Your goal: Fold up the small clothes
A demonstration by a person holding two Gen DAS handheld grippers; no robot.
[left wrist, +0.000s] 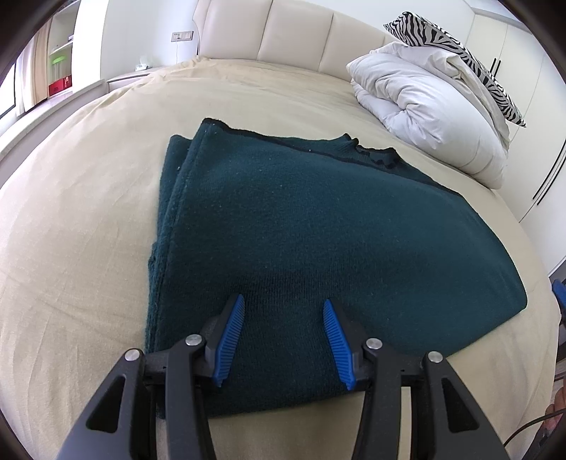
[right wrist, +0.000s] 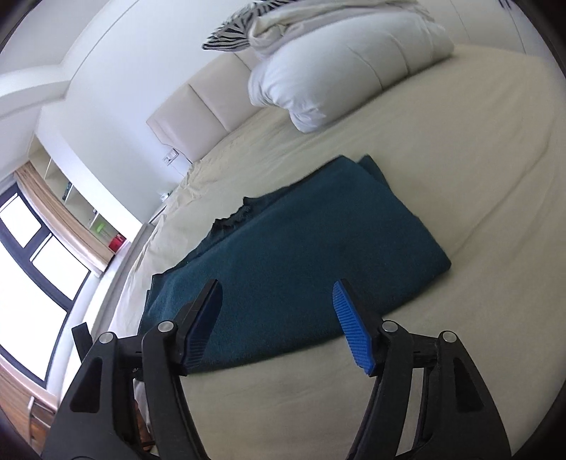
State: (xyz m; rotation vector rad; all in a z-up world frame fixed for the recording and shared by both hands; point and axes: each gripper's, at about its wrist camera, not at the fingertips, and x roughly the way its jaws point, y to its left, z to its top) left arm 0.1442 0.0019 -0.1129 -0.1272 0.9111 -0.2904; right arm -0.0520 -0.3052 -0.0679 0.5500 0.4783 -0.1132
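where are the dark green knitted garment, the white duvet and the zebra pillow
dark green knitted folded garment (left wrist: 300,219), left wrist view, middle of its top layer
bunched white duvet (left wrist: 424,106), left wrist view, its front bulge
zebra-striped black and white pillow (left wrist: 442,39), left wrist view, its striped face

A folded dark green garment (left wrist: 311,226) and a bundled white duvet (left wrist: 424,106) are carried by the beige-sheeted bed (left wrist: 88,212), well apart.

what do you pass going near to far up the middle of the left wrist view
left hand-held gripper with jaws open → folded dark green garment → bare beige bedsheet → cream padded headboard
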